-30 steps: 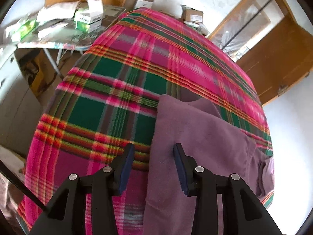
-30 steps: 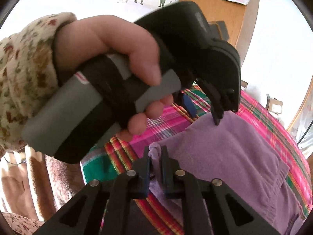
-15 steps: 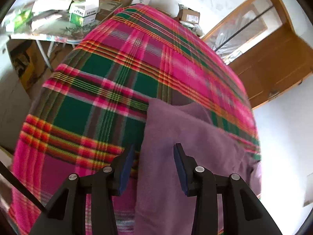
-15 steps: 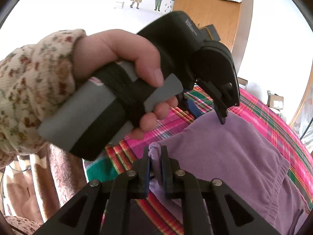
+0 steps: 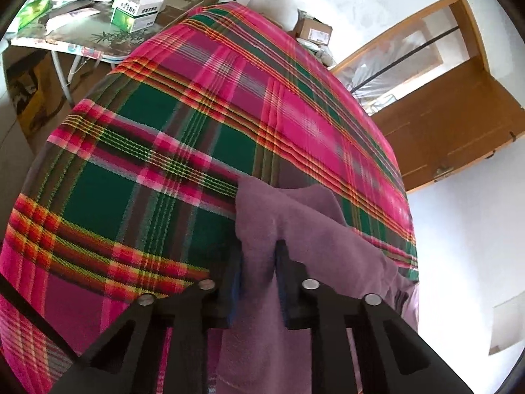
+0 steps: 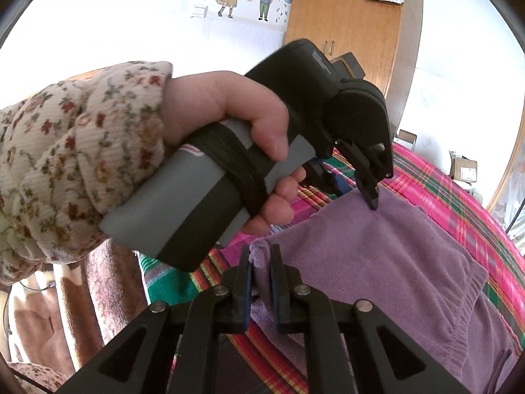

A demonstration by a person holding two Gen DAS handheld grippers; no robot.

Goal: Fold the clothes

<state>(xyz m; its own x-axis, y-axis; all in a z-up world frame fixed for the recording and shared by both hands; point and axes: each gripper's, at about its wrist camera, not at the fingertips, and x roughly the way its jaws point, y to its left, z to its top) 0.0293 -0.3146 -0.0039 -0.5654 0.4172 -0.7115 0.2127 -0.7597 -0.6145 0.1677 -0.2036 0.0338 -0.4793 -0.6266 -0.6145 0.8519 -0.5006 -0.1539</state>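
Observation:
A purple fleece garment (image 5: 315, 229) lies on a pink-and-green plaid blanket (image 5: 164, 180) that covers the bed. My left gripper (image 5: 259, 256) is closing its jaws on the garment's left edge, and a fold of purple fabric fills the gap between the pads. In the right wrist view the garment (image 6: 377, 256) spreads to the right, with my right gripper (image 6: 261, 262) shut on its near corner. The same view shows a hand (image 6: 229, 105) in a floral sleeve holding the left gripper (image 6: 356, 192), fingers down on the garment's far edge.
A side table (image 5: 98, 36) with boxes and papers stands beyond the bed's far left. A wooden door (image 5: 459, 115) is at the right, a cardboard box (image 5: 313, 29) by the wall. A wooden wardrobe (image 6: 344, 16) stands behind, and a brown fleece blanket (image 6: 98, 295) hangs at lower left.
My left gripper's jaws, wide apart before, have come together on the purple fabric's edge. The right gripper keeps its grip on the corner and has shifted slightly.

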